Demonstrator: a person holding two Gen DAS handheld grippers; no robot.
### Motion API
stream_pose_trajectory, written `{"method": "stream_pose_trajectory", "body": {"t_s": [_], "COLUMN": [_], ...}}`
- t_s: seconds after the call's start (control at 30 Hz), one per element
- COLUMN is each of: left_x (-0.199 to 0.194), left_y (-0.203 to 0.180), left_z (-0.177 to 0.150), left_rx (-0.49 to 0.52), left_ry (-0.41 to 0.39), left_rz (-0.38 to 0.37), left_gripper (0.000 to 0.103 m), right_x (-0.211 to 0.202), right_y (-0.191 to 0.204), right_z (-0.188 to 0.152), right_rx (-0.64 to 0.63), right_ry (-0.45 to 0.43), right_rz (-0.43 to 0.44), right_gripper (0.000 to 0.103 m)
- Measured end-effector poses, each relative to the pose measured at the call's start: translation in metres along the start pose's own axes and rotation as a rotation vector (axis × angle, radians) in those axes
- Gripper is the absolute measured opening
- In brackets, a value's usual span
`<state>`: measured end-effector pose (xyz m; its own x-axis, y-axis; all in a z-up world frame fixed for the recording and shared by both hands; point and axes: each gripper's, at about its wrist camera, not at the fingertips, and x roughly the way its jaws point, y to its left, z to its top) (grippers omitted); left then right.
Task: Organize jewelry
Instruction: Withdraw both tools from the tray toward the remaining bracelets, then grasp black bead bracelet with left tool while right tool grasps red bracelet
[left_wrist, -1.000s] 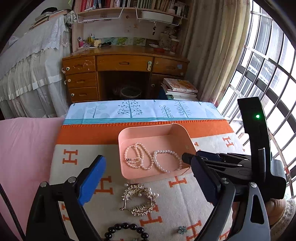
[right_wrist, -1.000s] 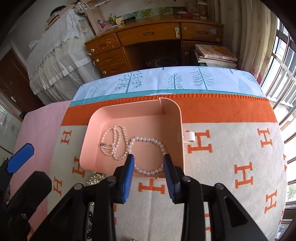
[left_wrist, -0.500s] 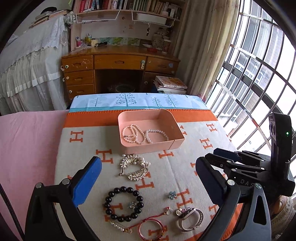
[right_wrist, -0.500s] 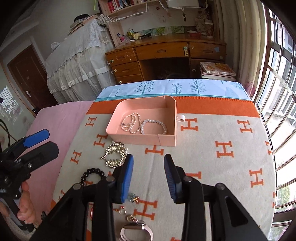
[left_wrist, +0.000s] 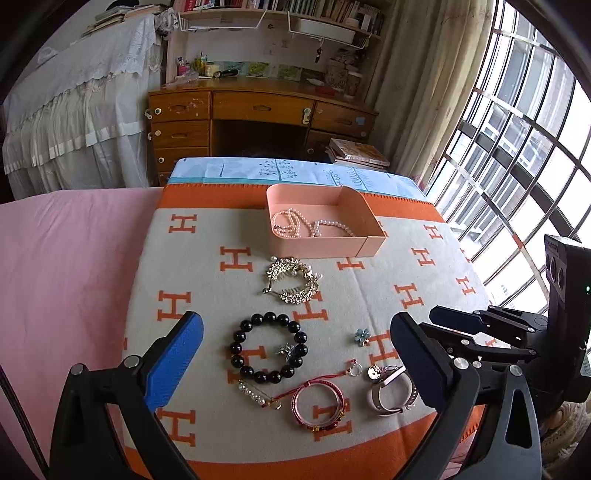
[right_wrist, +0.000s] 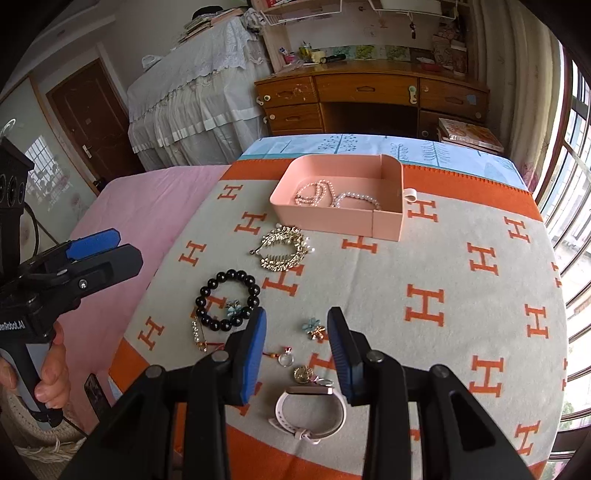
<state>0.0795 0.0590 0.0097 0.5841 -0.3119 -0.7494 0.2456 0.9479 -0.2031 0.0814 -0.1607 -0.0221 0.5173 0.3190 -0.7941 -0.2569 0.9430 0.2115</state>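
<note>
1. Left wrist view: a grey blanket (left_wrist: 207, 280) with orange H marks covers the bed, its orange border running along the far and near edges, beside a pink sheet (left_wrist: 66, 266).
2. At the blanket's far end sits a pink tray (left_wrist: 364, 242), with pearl strands (left_wrist: 295, 225) coiled inside it against its left half.
3. Left tongs (left_wrist: 295, 360) stand wide apart with nothing between the pads; their jaws have just been opening. They hover over the near row of jewelry.
4. Right tongs (right_wrist: 297, 352) are partly apart and empty, above a small ring and a coin-like charm; a hand (right_wrist: 51, 373) grips the left tool's handle at the left edge of the right wrist view.
5. A gold leaf-shaped hair comb (left_wrist: 293, 280) lies just in front of the tray.
6. Nearer lies a black bead bracelet (left_wrist: 267, 349), with a small flower piece inside its loop.
7. A white watch (right_wrist: 310, 411) lies nearest the blanket's edge, next to red cord bangles (left_wrist: 319, 404).
8. A pearl bar pin (left_wrist: 255, 395) lies touching the red cord; a blue flower earring (left_wrist: 362, 336) lies apart to the right.
</note>
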Motion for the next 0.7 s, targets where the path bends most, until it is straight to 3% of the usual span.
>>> {"method": "stream_pose_trajectory", "body": {"t_s": [0.2, 0.37, 0.7], "left_x": [0.009, 0.023, 0.05], "left_y": [0.011, 0.019, 0.045], "left_z": [-0.019, -0.034, -0.045], "left_rx": [-0.001, 0.017, -0.012], "left_ry": [0.023, 0.063, 0.119], "left_rz": [0.037, 0.069, 0.107], "left_gripper": [0.093, 0.075, 0.073], "right_x": [0.02, 0.049, 0.097], "right_y": [0.021, 0.034, 0.057], "right_z": [-0.016, -0.03, -0.045], "right_rx": [-0.057, -0.093, -0.176], "right_ry": [0.059, 0.156, 0.301], "right_rz": [0.034, 0.061, 0.03], "right_gripper": [0.035, 0.035, 0.032]}}
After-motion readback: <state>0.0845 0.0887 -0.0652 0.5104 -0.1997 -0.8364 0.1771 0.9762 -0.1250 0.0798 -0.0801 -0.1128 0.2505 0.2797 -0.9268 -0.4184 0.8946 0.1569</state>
